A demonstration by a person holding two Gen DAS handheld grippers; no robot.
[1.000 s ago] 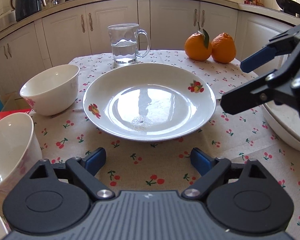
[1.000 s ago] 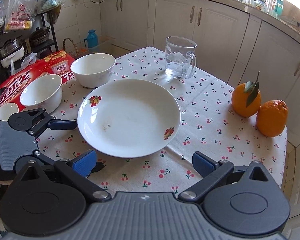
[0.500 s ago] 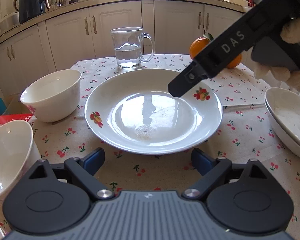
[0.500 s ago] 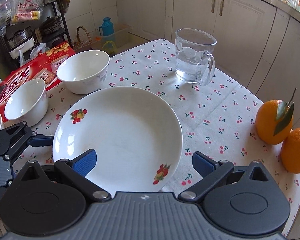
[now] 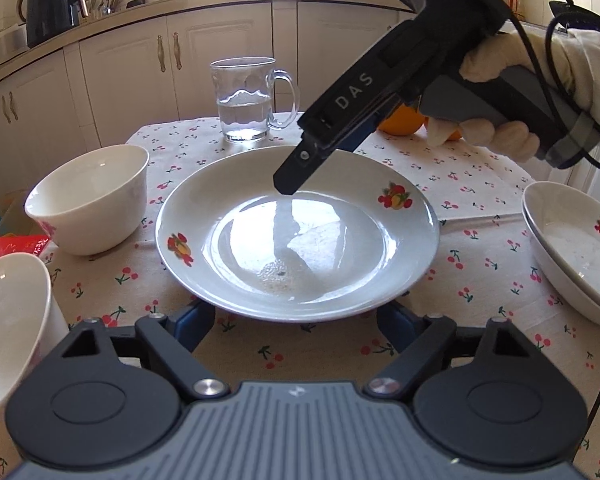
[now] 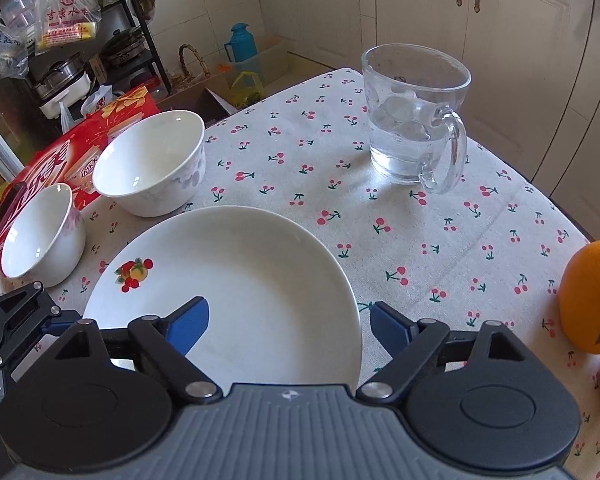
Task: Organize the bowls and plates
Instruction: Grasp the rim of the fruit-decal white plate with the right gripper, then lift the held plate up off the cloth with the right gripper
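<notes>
A white plate with fruit prints (image 5: 296, 232) lies in the middle of the cherry-print tablecloth. My left gripper (image 5: 296, 324) sits low at the plate's near rim with its jaws closing; the rim hides its blue fingertips and nothing is pinched. My right gripper (image 6: 288, 326) reaches down over the plate (image 6: 228, 280) from the right, also closing. One of its pads hangs over the plate's inside, the other outside the rim above the cloth, and neither presses. Two white bowls (image 5: 88, 196) (image 5: 8, 320) stand on the left. Stacked plates (image 5: 572, 240) sit on the right.
A glass mug of water (image 5: 248, 100) stands behind the plate, with oranges (image 6: 592, 296) at the far right of the table. A red box (image 6: 52, 160) lies behind the bowls. A gloved hand (image 5: 500, 100) holds the right gripper. Cabinets surround the table.
The right gripper swung in from the right and tilted down over the plate, and its jaws narrowed around the rim. The left gripper stayed put while its fingers drew in slightly.
</notes>
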